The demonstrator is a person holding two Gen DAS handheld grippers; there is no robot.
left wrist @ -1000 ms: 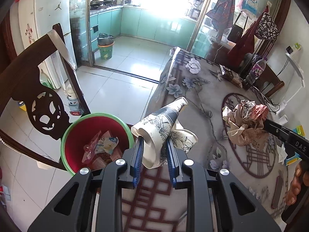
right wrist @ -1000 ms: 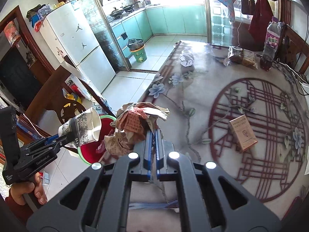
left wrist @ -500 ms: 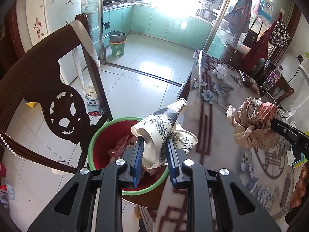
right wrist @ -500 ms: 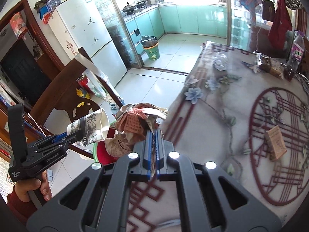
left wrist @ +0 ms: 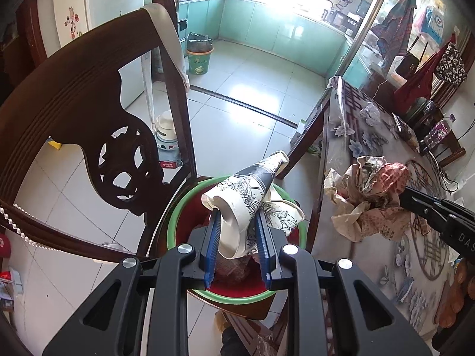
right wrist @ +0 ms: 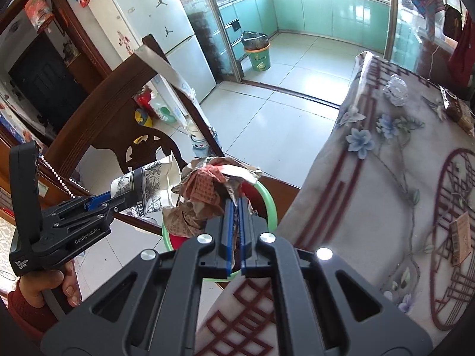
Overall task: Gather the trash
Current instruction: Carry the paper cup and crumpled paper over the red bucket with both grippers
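Observation:
My left gripper [left wrist: 237, 219] is shut on a crushed floral paper cup [left wrist: 246, 195] and holds it right above a red bin with a green rim [left wrist: 178, 219] on the floor. My right gripper [right wrist: 234, 204] is shut on a wad of crumpled brown paper [right wrist: 204, 195], over the same bin [right wrist: 271, 204] beside the table edge. The wad also shows in the left wrist view [left wrist: 368, 190], to the right of the cup. The left gripper with the cup [right wrist: 139, 184] shows in the right wrist view. The bin holds other trash.
A dark carved wooden chair [left wrist: 74, 124] stands close left of the bin. The table with a floral cloth [right wrist: 386, 178] is on the right, with a crumpled white wad [right wrist: 394, 89], a small brown box [right wrist: 461, 237] and a bottle [left wrist: 436, 130]. Another bin [left wrist: 199, 59] stands by the kitchen.
Both grippers moved left off the table with their loads. The cup is now above the red bin and the paper wad is at the table edge over it.

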